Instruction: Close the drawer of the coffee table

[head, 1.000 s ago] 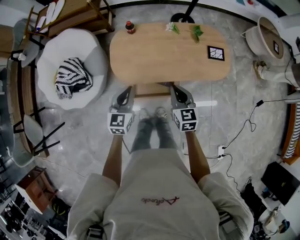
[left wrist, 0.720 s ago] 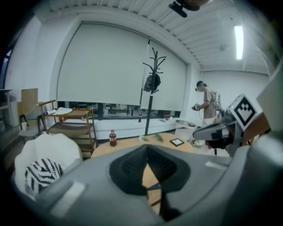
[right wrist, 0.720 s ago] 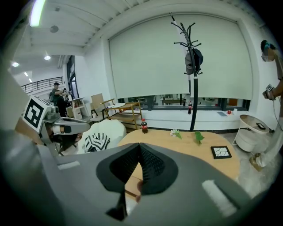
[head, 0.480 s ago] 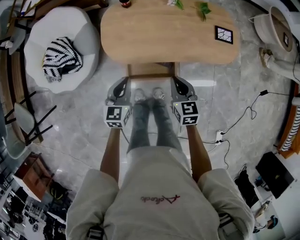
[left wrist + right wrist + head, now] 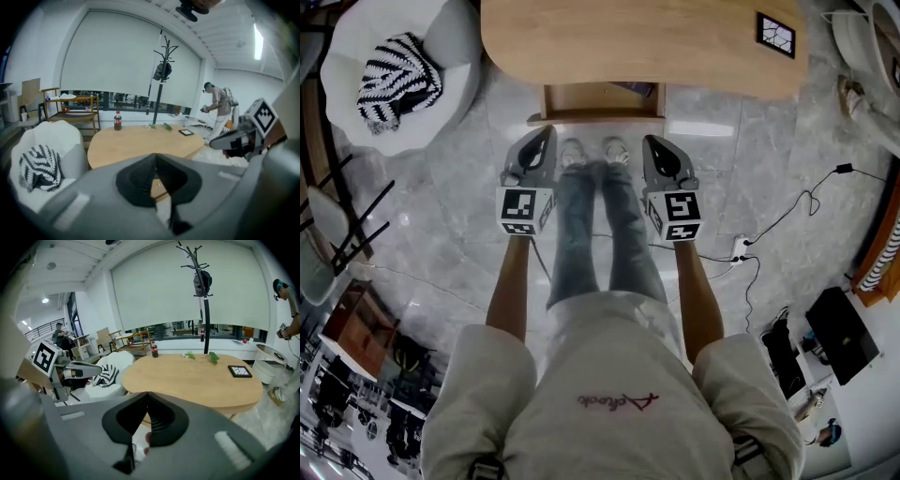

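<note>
The drawer (image 5: 598, 100) of the coffee table (image 5: 637, 42) stands pulled out from under the wooden top. It is just ahead of both grippers, and its front spans the space between them. The left gripper (image 5: 546, 133) has its jaws pressed together with nothing between them. The right gripper (image 5: 650, 142) is the same, pressed together and empty.

I think this is on purpose: a closed tip makes a firm, blunt point for pushing the drawer front, one near each end so that it slides in straight. Both tips seem to stop just short of the front edge, though I cannot tell this surely. The way forward looks free. Only the person's shoes (image 5: 592, 150) stand between the grippers. The white armchair (image 5: 441, 56) is well apart to the left of the left gripper, and the cable (image 5: 797, 211) is well to the right of the right one.
</note>
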`<state>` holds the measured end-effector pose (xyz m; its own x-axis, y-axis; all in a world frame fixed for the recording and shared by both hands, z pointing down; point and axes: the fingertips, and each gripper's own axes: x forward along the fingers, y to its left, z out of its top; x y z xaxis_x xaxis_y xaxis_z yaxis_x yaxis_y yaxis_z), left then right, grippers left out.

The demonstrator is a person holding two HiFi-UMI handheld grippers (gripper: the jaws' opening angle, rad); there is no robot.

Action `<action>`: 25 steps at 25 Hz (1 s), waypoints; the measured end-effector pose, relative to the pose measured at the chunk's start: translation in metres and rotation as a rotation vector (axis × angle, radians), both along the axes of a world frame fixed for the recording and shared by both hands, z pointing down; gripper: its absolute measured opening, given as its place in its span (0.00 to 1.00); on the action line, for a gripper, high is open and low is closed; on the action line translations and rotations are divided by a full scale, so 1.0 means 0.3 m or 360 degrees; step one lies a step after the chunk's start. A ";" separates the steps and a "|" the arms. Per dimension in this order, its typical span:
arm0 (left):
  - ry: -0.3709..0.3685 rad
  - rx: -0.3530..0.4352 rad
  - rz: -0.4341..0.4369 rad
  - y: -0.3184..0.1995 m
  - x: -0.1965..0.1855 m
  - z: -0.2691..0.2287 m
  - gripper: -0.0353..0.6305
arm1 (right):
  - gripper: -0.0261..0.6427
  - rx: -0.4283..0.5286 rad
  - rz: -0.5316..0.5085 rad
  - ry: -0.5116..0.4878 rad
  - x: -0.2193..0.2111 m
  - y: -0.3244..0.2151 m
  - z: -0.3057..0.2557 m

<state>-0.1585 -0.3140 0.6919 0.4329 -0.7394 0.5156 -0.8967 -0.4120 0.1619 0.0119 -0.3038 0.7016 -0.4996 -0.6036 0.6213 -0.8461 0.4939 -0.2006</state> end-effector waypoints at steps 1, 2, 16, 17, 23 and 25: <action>-0.0001 -0.0012 0.0005 0.012 0.002 0.036 0.06 | 0.04 -0.0009 0.0000 0.0001 0.002 0.009 0.032; -0.0002 -0.0026 0.0010 0.023 0.006 0.074 0.06 | 0.04 -0.0017 0.0003 0.0003 0.007 0.016 0.065; -0.0014 -0.0200 0.0001 0.126 0.013 0.542 0.06 | 0.04 -0.0174 0.0014 0.0037 0.049 0.128 0.514; -0.0003 -0.0194 -0.0021 0.119 0.008 0.568 0.06 | 0.04 -0.0181 0.0012 0.0038 0.050 0.129 0.548; 0.0001 -0.0190 -0.0063 0.123 -0.016 0.716 0.06 | 0.04 -0.0198 -0.0001 0.0051 0.047 0.127 0.713; -0.0004 -0.0225 -0.0071 0.145 -0.027 0.767 0.06 | 0.04 -0.0202 -0.0008 0.0055 0.040 0.129 0.758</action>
<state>-0.1665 -0.2706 0.9219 0.3996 -0.6778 0.6171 -0.9141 -0.3449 0.2131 0.0240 -0.2651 0.9291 -0.4792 -0.5169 0.7094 -0.8513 0.4705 -0.2322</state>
